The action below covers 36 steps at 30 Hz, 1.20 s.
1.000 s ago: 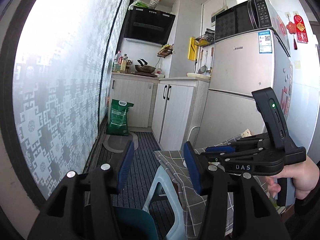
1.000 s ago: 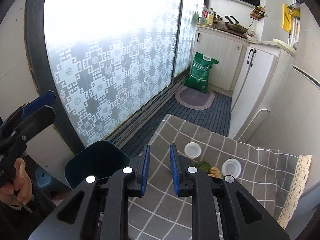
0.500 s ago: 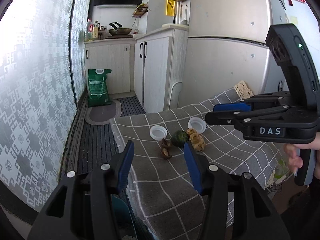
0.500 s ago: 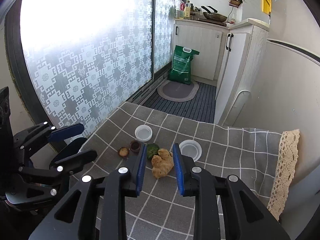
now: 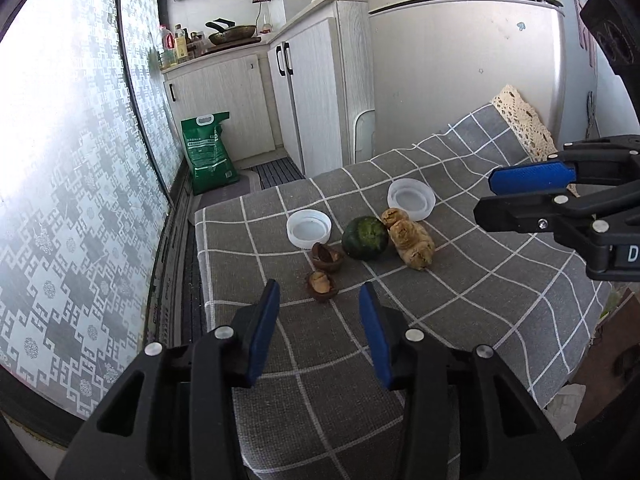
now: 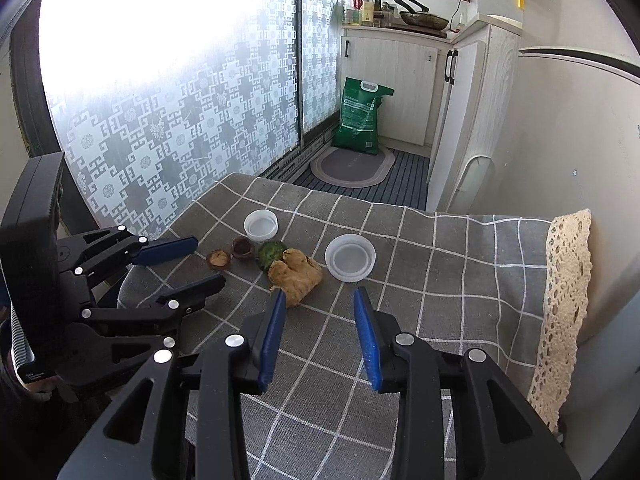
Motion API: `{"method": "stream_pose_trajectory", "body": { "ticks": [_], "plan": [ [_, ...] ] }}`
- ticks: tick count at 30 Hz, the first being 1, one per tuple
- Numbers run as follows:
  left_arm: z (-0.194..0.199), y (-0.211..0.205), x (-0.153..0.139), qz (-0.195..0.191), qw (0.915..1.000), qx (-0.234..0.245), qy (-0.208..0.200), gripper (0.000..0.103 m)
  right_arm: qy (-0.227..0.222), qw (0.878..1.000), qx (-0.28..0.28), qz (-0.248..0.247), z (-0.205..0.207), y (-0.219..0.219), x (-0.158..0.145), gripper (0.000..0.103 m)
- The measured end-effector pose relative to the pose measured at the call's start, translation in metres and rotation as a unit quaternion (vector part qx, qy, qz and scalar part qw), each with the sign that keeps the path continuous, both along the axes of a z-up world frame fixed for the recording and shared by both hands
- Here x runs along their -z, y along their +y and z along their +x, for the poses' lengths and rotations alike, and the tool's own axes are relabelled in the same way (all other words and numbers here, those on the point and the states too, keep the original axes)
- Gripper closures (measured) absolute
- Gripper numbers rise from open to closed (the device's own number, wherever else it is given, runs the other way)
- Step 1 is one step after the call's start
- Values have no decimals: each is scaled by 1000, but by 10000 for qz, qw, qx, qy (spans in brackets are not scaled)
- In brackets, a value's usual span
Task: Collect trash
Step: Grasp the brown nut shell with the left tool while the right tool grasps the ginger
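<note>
Checked-cloth surface (image 5: 460,312) with trash grouped mid-cloth around a green gourd (image 5: 365,237). Just left of the gourd, two brown shell halves (image 5: 325,268), each cupping a pale shrivelled scrap. Just right of it, touching, a ginger root (image 5: 412,240). Behind it on either side, two white lids (image 5: 309,228), both empty, rims up. Left hand-held gripper (image 5: 319,300) partly open, jaws just narrowing, nothing between, near the shells. Right hand-held gripper (image 6: 320,304) partly open, jaws just widening, nothing gripped, near the ginger.
</note>
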<state>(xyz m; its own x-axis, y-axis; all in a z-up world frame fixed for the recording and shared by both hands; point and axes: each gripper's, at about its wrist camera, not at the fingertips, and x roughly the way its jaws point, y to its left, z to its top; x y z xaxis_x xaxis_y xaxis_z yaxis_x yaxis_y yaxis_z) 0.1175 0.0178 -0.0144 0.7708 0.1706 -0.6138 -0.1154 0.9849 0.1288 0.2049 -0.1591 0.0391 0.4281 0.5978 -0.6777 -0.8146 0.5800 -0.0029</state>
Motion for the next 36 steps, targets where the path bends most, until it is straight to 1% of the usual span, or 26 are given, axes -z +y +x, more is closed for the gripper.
{"method": "stream_pose_trajectory", "body": {
  "ticks": [2, 6, 7, 8, 10, 11, 13, 16, 19, 28, 30, 33, 36],
  "plan": [
    [3, -1, 2, 54, 10000, -12, 56, 63, 2, 10000, -11, -8, 0, 0, 0, 68],
    [7, -2, 2, 36, 9999, -13, 100, 75, 11, 10000, -46, -55, -1, 1, 4, 68],
    [7, -2, 3, 34, 9999, -34, 114, 79, 11, 10000, -87, -37, -2, 1, 5, 66],
    [8, -1, 3, 32, 9999, -43, 124, 83, -1, 9999, -121, -25, -3, 1, 7, 59],
    [8, -1, 2, 9, 9999, -41, 113, 83, -10, 9999, -143, -29, -4, 2, 11, 51],
    [8, -1, 2, -12, 9999, -20, 104, 83, 39, 9999, -165, 30, -4, 1, 12, 50],
    [6, -1, 1, -116, 9999, 36, 86, 83, 157, 9997, -190, 92, -3, 2, 15, 50],
    [2, -1, -2, -277, 9996, 92, 17, 83, 42, 9999, -156, -59, -5, 7, 19, 50],
    [-2, 2, -6, -441, 9989, 127, -84, 83, 65, 9998, -164, -103, -5, 13, 22, 50],
    [-19, 28, -19, -1048, 9936, -36, -415, 83, 62, 9996, -160, -207, -5, 34, 30, 50],
    [-23, 32, -21, -1089, 9930, -75, -460, 83, 134, 9995, -151, -243, -4, 40, 34, 50],
    [-28, 36, -22, -1089, 9928, -75, -488, 83, 93, 9994, -80, -331, -3, 47, 38, 50],
    [-34, 40, -24, -1083, 9928, -82, -511, 83, 35, 9994, 31, -352, 0, 53, 37, 55]
  ]
}}
